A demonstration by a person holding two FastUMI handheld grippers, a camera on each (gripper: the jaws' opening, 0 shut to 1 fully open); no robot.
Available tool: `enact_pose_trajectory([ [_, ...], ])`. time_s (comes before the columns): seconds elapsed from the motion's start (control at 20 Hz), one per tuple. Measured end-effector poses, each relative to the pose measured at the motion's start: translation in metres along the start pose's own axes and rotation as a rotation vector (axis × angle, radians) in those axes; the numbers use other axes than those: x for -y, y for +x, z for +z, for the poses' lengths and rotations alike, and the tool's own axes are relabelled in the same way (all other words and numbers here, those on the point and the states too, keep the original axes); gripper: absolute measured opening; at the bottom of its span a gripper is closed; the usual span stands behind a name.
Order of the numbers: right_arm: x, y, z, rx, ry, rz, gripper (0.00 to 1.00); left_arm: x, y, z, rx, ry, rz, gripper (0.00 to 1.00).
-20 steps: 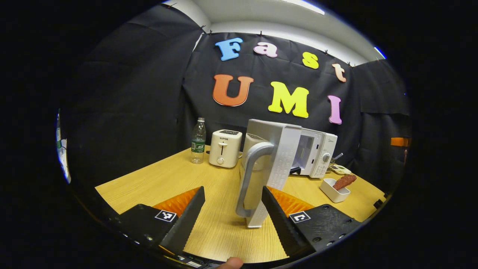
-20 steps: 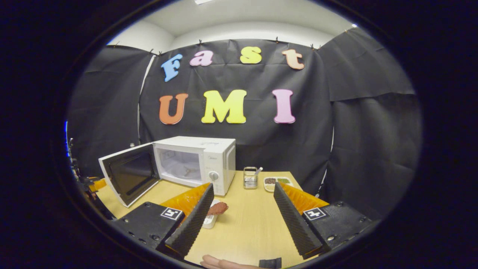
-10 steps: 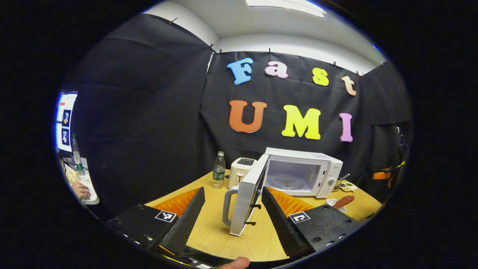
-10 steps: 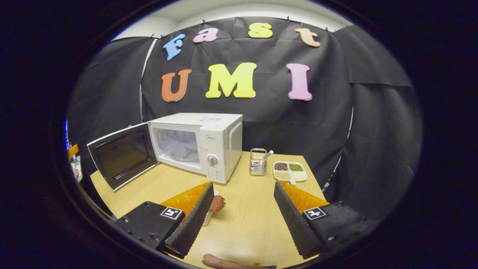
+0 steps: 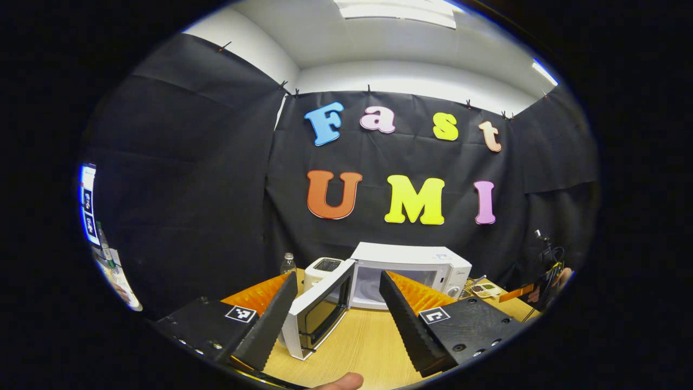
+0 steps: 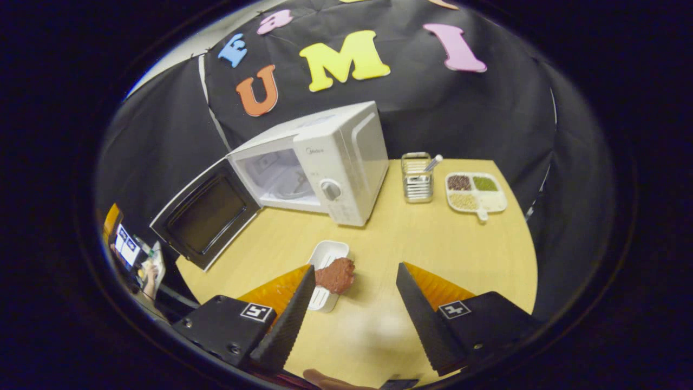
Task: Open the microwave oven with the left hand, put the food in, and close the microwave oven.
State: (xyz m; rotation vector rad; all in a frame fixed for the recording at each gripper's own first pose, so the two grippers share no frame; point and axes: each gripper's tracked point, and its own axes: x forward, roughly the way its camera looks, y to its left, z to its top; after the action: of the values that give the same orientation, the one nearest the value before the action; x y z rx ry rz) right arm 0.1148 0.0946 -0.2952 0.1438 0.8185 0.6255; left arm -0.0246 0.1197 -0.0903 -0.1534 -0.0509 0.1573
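Note:
The white microwave (image 6: pixel 335 157) stands on the wooden table (image 6: pixel 433 244) with its door (image 6: pixel 208 214) swung wide to the left and the cavity bare. A small white dish (image 6: pixel 326 271) holding a reddish-brown piece of food (image 6: pixel 335 274) lies in front of the microwave. My right gripper (image 6: pixel 354 319) hovers open above the table, the food just beyond its left fingertip. In the left gripper view the microwave (image 5: pixel 411 271) and its open door (image 5: pixel 319 311) lie ahead, and my left gripper (image 5: pixel 335 319) is open, drawn back from the door, holding nothing.
A metal utensil holder (image 6: pixel 417 179) and a divided tray of grains (image 6: pixel 475 192) sit to the right of the microwave. A white toaster (image 5: pixel 323 269) and a water bottle (image 5: pixel 288 264) stand left of it. A person's hand and a screen show at the far left.
My left gripper has let go of the door handle and pulled back and up, leaving the door wide open. My right gripper has risen and tilted down toward the dish with the food.

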Motion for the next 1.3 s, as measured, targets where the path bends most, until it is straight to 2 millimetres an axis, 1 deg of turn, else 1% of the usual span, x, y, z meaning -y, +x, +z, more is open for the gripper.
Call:
enact_pose_trajectory([
  [0.05, -0.001, 0.009, -0.004, -0.041, 0.037, 0.036, 0.95, 0.004, 0.001, 0.005, 0.011, 0.005, 0.003, 0.93],
  [0.1, -0.002, 0.016, -0.008, -0.073, 0.066, 0.067, 0.81, 0.009, 0.003, 0.01, 0.019, 0.01, 0.0, 0.93],
  [0.15, 0.0, 0.024, -0.012, -0.101, 0.088, 0.089, 0.8, 0.014, 0.004, 0.013, 0.024, 0.016, -0.005, 0.93],
  [0.2, 0.002, 0.031, -0.014, -0.121, 0.109, 0.097, 1.0, 0.018, 0.005, 0.016, 0.029, 0.019, -0.007, 0.93],
  [0.25, 0.005, 0.038, -0.015, -0.135, 0.133, 0.103, 0.75, 0.02, 0.006, 0.017, 0.03, 0.025, -0.008, 0.93],
  [0.35, 0.002, 0.052, -0.016, -0.155, 0.178, 0.142, 0.69, 0.026, 0.008, 0.011, 0.012, 0.042, -0.015, 0.93],
  [0.4, -0.003, 0.056, -0.017, -0.166, 0.205, 0.171, 0.63, 0.027, 0.009, 0.01, 0.01, 0.053, -0.016, 0.93],
  [0.45, -0.007, 0.061, -0.019, -0.184, 0.24, 0.202, 0.6, 0.028, 0.011, 0.009, 0.006, 0.065, -0.015, 0.93],
  [0.5, -0.011, 0.065, -0.021, -0.199, 0.289, 0.227, 0.51, 0.029, 0.012, 0.005, -0.001, 0.071, -0.016, 0.93],
  [0.55, -0.014, 0.069, -0.023, -0.22, 0.334, 0.243, 0.48, 0.032, 0.013, 0.001, -0.011, 0.068, -0.027, 0.93],
  [0.6, -0.016, 0.072, -0.026, -0.243, 0.364, 0.258, 0.48, 0.035, 0.013, -0.002, -0.023, 0.059, -0.037, 0.93],
  [0.65, -0.017, 0.074, -0.031, -0.265, 0.38, 0.26, 0.29, 0.037, 0.013, -0.008, -0.041, 0.047, -0.053, 0.93],
  [0.7, -0.016, 0.075, -0.033, -0.277, 0.394, 0.26, 0.19, 0.039, 0.014, -0.013, -0.053, 0.039, -0.066, 0.93],
  [0.75, -0.018, 0.074, -0.034, -0.282, 0.404, 0.265, 0.15, 0.038, 0.013, -0.015, -0.058, 0.035, -0.068, 0.93],
  [0.8, -0.019, 0.072, -0.033, -0.277, 0.398, 0.265, 0.19, 0.034, 0.014, -0.016, -0.061, 0.036, -0.063, 0.93],
  [0.85, -0.019, 0.07, -0.033, -0.269, 0.384, 0.258, 0.18, 0.031, 0.014, -0.017, -0.063, 0.038, -0.057, 0.93],
  [0.9, -0.023, 0.065, -0.031, -0.258, 0.366, 0.259, 0.15, 0.029, 0.014, -0.019, -0.064, 0.04, -0.054, 0.93],
  [1.0, -0.031, 0.053, -0.026, -0.225, 0.323, 0.253, 0.14, 0.027, 0.015, -0.02, -0.064, 0.031, -0.051, 0.93],
  [1.15, -0.043, 0.033, -0.014, -0.138, 0.197, 0.202, 0.13, 0.028, 0.013, -0.023, -0.065, 0.012, -0.072, 0.93],
  [1.25, -0.054, 0.019, -0.009, -0.075, 0.092, 0.155, 0.13, 0.021, 0.014, -0.025, -0.058, 0.014, -0.06, 0.93],
  [1.3, -0.061, 0.014, -0.007, -0.039, 0.03, 0.131, 0.02, 0.016, 0.015, -0.023, -0.05, 0.019, -0.046, 0.93],
])
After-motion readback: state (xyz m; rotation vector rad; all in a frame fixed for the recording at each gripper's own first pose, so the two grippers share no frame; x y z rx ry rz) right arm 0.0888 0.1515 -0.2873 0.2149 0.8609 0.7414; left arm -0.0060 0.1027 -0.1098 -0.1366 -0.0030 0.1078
